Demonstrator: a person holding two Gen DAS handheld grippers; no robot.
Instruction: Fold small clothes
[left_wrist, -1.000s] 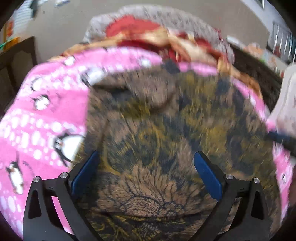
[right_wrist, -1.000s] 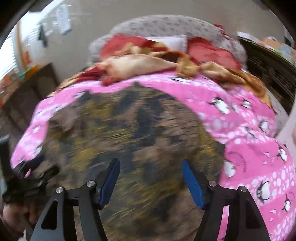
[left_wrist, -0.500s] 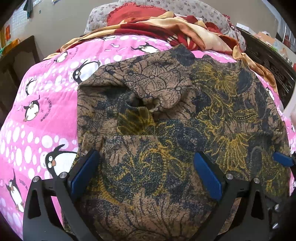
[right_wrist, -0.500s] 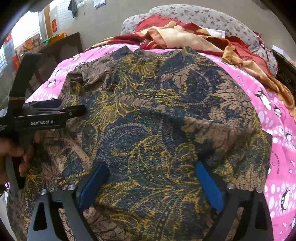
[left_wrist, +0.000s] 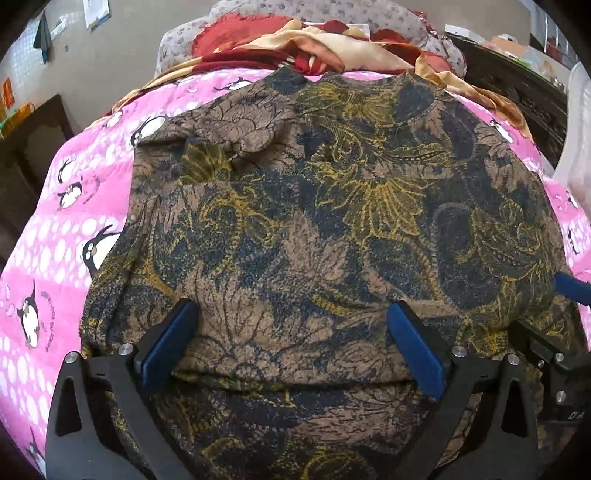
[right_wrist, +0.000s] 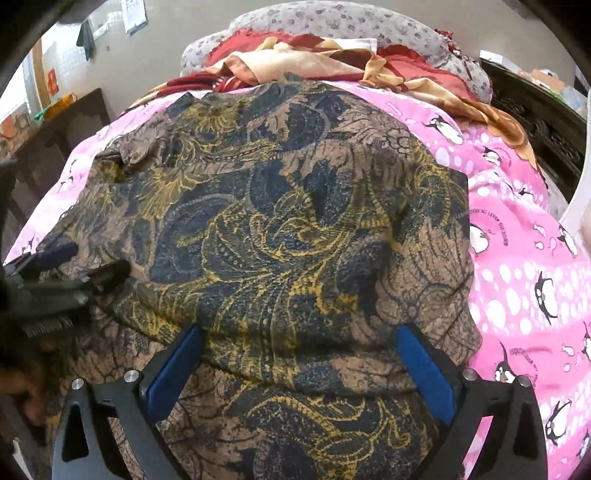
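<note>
**Patterned garment spread on the bed, both hand-held grippers apart above it**

A brown cotton garment printed with dark blue and mustard-yellow flowers (left_wrist: 332, 221) lies spread across a pink quilt with white dots and penguins (left_wrist: 55, 258) that covers the bed. Its near edge is folded over itself, making a thick horizontal ridge just in front of both cameras. One sleeve, at the far left of the garment in the left wrist view, is bunched and creased.

The left hand-held gripper (left_wrist: 291, 350) hangs over the near left part of the garment with its blue-padded fingers (left_wrist: 168, 343) set wide apart – nothing is pinched between them, though the folded ridge of cloth runs across the gap. The right hand-held gripper (right_wrist: 299, 369) stands the same way over the near right part, fingers (right_wrist: 424, 369) fully spread, the cloth beneath them but not clamped. Each gripper shows at the edge of the other's view, just beside it.

At the head of the bed, beyond the garment, lies a heap of red and tan satin cloth (left_wrist: 325, 44) against a grey flowered pillow (right_wrist: 332, 22) – well apart from both grippers. Dark wooden furniture (left_wrist: 517, 88) stands to the right of the bed
</note>
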